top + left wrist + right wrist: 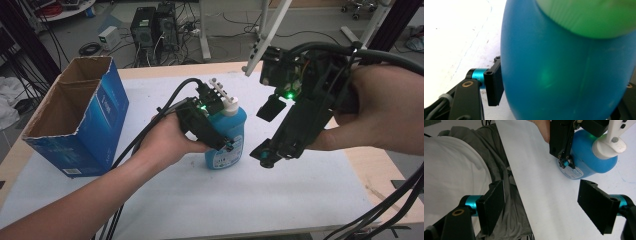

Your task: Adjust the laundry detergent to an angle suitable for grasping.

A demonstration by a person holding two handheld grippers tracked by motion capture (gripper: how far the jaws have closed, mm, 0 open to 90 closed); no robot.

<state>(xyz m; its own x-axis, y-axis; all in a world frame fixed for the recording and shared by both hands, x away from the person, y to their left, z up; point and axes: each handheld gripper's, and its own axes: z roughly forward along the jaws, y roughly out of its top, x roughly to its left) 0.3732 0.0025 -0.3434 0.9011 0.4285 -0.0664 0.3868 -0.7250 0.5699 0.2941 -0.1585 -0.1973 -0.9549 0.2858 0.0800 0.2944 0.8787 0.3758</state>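
Bottle [226, 137] stands on table [280, 200], box [77, 117] to its left (well apart).

A pale wooden table [372, 187] under a white sheet [250, 190] stands on grey floor [60, 37]; computer towers [152, 25] and tangled cables [90, 48] sit behind.

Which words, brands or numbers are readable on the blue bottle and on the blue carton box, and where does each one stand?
No text can be read.
Blue bottle: the white label low on its side has print and round marks, too small and blurred to read.
Blue carton box: pale marks on its side and a white patch like a barcode near its bottom edge, all too blurred to read.
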